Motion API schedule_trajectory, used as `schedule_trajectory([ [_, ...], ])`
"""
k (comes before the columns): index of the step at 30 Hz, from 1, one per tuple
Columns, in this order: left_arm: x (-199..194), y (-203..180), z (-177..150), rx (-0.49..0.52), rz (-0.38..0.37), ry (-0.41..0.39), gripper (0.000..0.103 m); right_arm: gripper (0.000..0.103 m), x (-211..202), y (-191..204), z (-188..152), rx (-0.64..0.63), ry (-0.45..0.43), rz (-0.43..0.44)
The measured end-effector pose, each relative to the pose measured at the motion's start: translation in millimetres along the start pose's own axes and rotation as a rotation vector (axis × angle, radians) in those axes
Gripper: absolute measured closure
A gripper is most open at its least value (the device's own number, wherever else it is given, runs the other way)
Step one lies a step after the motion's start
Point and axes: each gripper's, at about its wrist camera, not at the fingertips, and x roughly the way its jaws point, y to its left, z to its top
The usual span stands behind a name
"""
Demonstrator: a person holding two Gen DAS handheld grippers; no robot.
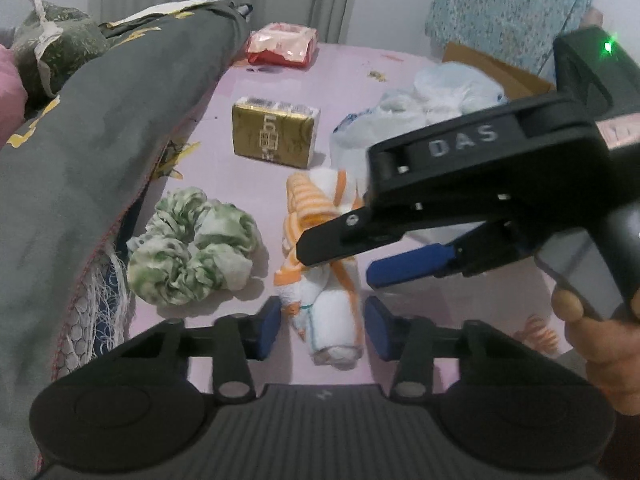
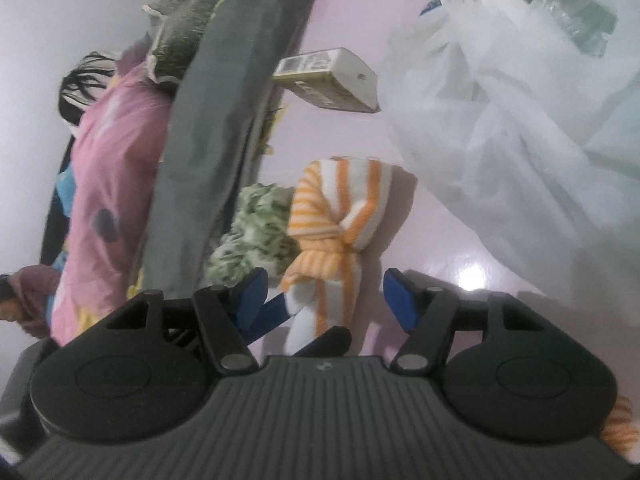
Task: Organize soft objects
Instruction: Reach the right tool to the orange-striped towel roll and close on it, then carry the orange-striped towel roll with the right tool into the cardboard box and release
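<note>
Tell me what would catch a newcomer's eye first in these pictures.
Probably the orange-and-white striped towel lying rolled on the pink surface, between the blue pads of the left gripper, with the right gripper reaching across it. Left of it sits a green scrunchie, behind it a gold box.

From my left wrist camera, the towel (image 1: pixel 320 264) lies on the sheet (image 1: pixel 348 76) straight ahead, with the scrunchie (image 1: pixel 196 248) just to its left. Behind both stands the box (image 1: pixel 276 132), and further back a packet (image 1: pixel 282 44). A blanket (image 1: pixel 100 128) runs along the left edge. A plastic bag (image 1: pixel 420 104) sits right of the box, with a carton (image 1: pixel 496 68) behind it. The right gripper (image 1: pixel 340 260) reaches in from the right, over the towel's middle.
</note>
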Motion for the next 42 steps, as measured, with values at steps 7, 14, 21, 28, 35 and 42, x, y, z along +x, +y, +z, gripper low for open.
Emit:
schedule_trajectory([
  [7, -1, 3, 2, -0.023, -0.037, -0.003, 0.066, 0.060, 13, 1, 1, 0.016, -0.002, 0.011],
  [14, -23, 0, 3, -0.008, -0.043, -0.038, 0.066, 0.063, 6, 6, -5, 0.010, -0.016, 0.042],
  [21, -64, -13, 18, 0.041, -0.025, -0.127, 0.066, 0.063, -27, 26, -4, -0.045, -0.077, 0.116],
  [28, -96, -56, 51, 0.150, -0.071, -0.235, 0.065, 0.063, -91, 34, 7, -0.087, -0.197, 0.183],
  [35, -101, -139, 90, 0.284, -0.214, -0.272, 0.063, 0.064, -190, -6, 14, -0.073, -0.359, 0.192],
  [42, -76, -226, 112, 0.360, -0.370, -0.213, 0.056, 0.064, -281, -79, 10, 0.015, -0.473, 0.121],
])
